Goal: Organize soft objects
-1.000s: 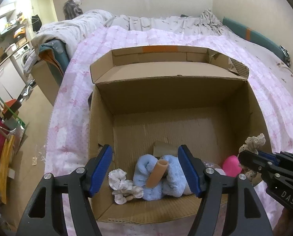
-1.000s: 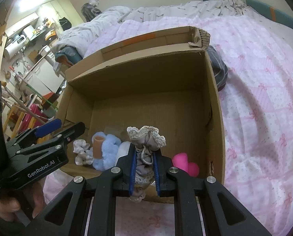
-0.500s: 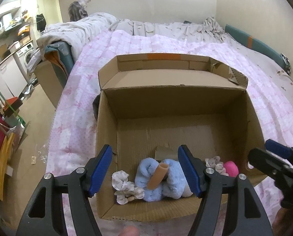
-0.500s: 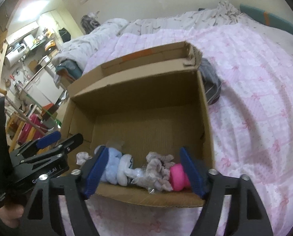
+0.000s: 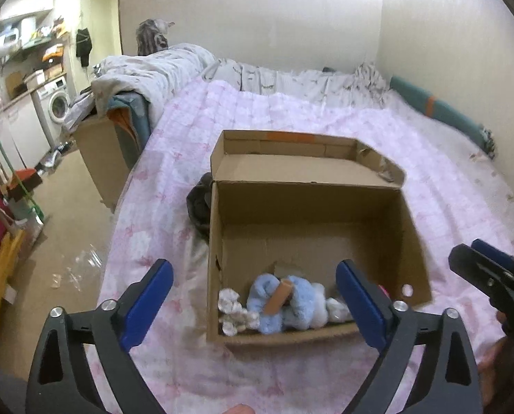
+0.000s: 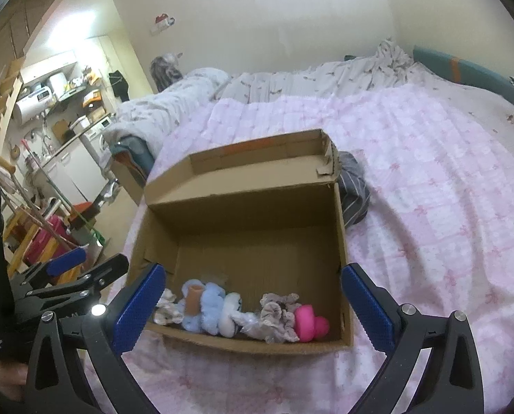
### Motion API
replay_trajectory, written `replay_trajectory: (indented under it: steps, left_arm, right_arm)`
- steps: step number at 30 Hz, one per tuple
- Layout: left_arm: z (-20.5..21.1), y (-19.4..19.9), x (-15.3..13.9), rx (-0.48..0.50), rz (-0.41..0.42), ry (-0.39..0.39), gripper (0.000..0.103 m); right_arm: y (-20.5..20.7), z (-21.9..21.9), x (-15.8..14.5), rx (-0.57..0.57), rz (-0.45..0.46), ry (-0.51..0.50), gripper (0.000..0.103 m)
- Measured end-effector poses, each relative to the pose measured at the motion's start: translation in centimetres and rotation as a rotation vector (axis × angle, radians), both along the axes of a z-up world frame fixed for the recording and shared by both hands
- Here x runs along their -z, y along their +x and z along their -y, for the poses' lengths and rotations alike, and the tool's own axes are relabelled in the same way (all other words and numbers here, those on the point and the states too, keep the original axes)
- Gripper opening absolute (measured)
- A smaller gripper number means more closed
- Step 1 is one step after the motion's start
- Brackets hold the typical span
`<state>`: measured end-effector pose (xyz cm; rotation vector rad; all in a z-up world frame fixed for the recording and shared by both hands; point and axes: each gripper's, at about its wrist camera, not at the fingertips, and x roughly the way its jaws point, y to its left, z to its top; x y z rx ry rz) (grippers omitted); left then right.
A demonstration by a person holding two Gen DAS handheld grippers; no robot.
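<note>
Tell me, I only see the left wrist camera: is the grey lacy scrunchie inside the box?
Observer: Yes. The grey lacy scrunchie lies in the cardboard box, by its near wall.
Operator: What's beside it?
Observer: A pink toy touches its right side, in the near right corner.
Operator: Is the right gripper free?
Observer: The right gripper is open, gripping nothing; its jaws have just been opening.

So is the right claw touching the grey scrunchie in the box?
Apart. The right wrist view shows the right claw wide open, its pads clear of the grey scrunchie, which lies loose in the box.
</note>
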<state>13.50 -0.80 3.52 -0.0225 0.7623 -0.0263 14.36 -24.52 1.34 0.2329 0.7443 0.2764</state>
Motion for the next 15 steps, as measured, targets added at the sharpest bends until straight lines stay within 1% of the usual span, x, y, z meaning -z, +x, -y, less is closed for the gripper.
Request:
replay_trajectory:
  steps: [1, 3, 4, 6, 9, 12, 15]
  left_arm:
    - [-0.2, -0.6, -0.2, 0.008, 0.004, -0.014, 0.099]
    - [-0.6, -1.9, -0.7, 0.03, -0.007, -0.063, 0.099]
    - [-0.8, -2.5, -0.9, 0.032, -0.001, -0.069, 0.099]
    - [-1.0, -3.9, -1.6, 0.035, 0.029, -0.059, 0.1]
    - [-1.5, -5.7, -2.3, 0.034, 0.083, -0.021, 0.103]
    - [-1.8, -6.6, -2.5, 0.024, 0.101, 0.003, 0.103]
    - [-2.1, -7.3, -2.0, -0.004, 0.114, 0.01, 0.103]
  right_arm:
    - [-0.5, 0.0, -0.4, -0.002, 0.007, -0.002, 0.103]
    - [-1.6, 0.2, -1.0, -0.013, 0.023, 0.011, 0.103]
    - [-2.1, 0.3, -1.1, -0.015, 0.028, 0.017, 0.103]
    - [-3.1, 0.3, -1.5, -0.007, 0.039, 0.009, 0.103]
    - [-4.2, 0.1, -1.9, -0.006, 0.055, -0.006, 0.103]
    - [-5.4, -0.4, -2.1, -0.016, 0.076, -0.047, 0.103]
    - [-6.5, -0.9, -2.1, -0.027, 0.09, -0.08, 0.103]
